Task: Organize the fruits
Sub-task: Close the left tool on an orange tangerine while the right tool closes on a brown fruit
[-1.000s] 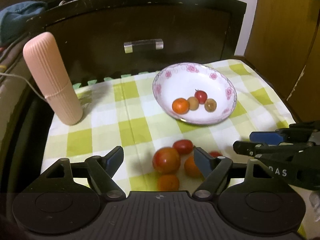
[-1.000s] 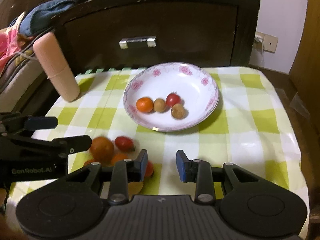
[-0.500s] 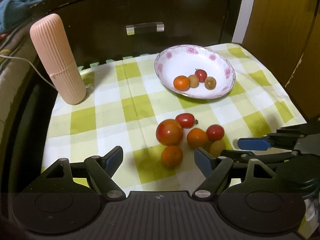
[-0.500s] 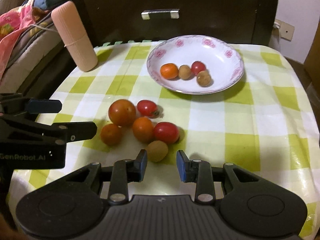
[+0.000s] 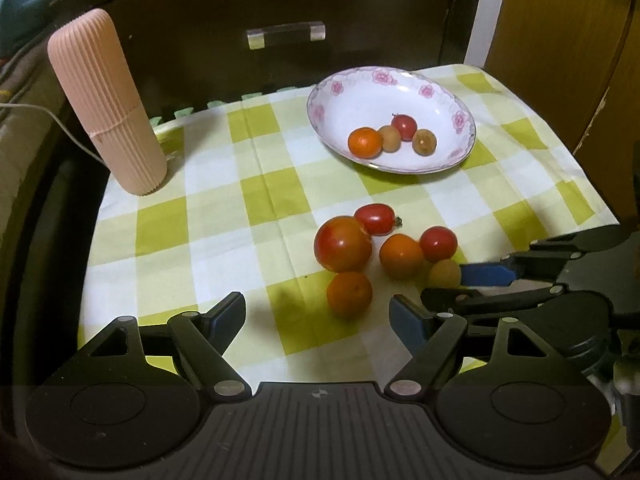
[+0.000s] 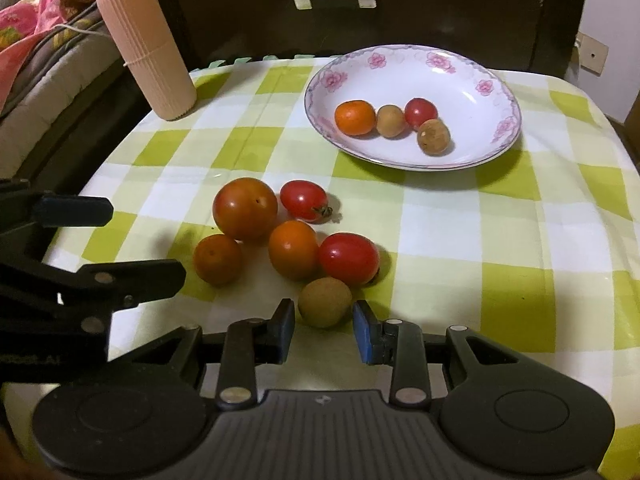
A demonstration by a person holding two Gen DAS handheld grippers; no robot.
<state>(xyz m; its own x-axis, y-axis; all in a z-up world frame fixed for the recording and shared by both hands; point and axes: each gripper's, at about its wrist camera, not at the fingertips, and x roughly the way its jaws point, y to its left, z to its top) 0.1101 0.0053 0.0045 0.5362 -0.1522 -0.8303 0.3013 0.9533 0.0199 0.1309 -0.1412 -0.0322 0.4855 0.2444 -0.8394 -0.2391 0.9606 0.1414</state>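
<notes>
Loose fruit lies in a cluster on the green-checked cloth: a large tomato [image 6: 245, 208], two cherry tomatoes [image 6: 303, 200] [image 6: 349, 258], two small oranges [image 6: 294, 254] [image 6: 217, 258] and a brown longan [image 6: 325, 307]. My right gripper [image 6: 324, 322] stands narrowly open with the longan between its fingertips; slim gaps show at both pads. My left gripper [image 5: 320, 316] is wide open just short of the nearest orange [image 5: 349, 294], holding nothing. The flowered white plate [image 6: 460, 80] behind holds several small fruits.
A tall pink ribbed cylinder [image 5: 108, 104] stands at the cloth's back left corner. A dark drawer front with a clear handle [image 5: 286, 34] rises behind the table. Bedding [image 6: 24, 40] lies off the left edge and a wooden panel [image 5: 560, 40] off the right.
Both cameras tilted down, bringing the whole fruit cluster into view. My right gripper sank toward the cloth until the longan came between its fingertips. Neither jaw width visibly changed.
</notes>
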